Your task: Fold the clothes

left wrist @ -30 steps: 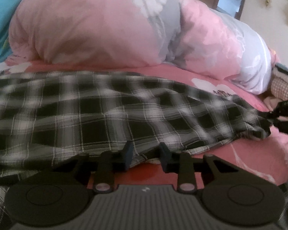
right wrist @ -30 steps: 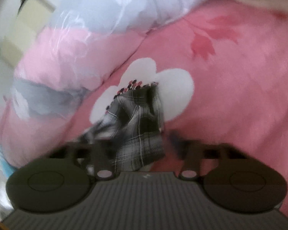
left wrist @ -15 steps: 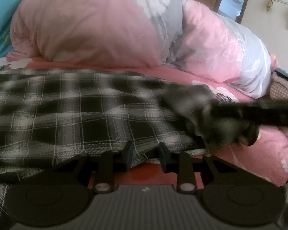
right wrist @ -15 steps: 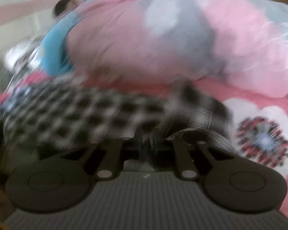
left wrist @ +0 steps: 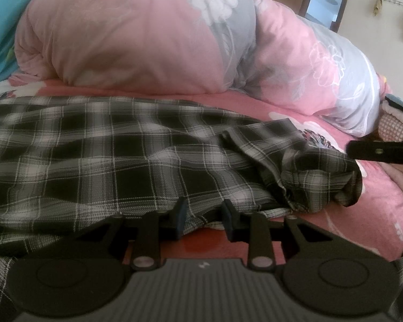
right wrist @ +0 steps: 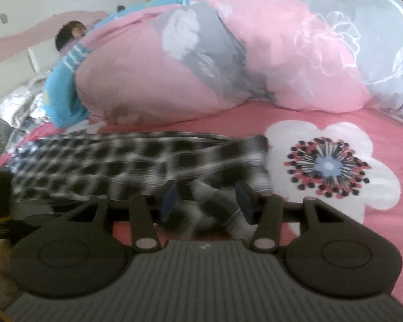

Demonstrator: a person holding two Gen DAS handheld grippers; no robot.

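One plaid garment [left wrist: 126, 161] covers most of the near half of the pink flowered bedsheet [right wrist: 362, 128], in front of the rolled pink and grey quilt [left wrist: 126, 35], and its shape has just changed: a second ago its right end trailed out to a point across the sheet, and now that end lies doubled back in a loose heap over the body of the cloth. The right gripper [right wrist: 208, 197] has carried it there and its jaws have just been opening, so they stand wide with blurred plaid slumping between them, apparently let go. The left gripper [left wrist: 202, 214] keeps its narrow pinch on the near hem, unmoved. By my reading one fold is laid, still needing smoothing
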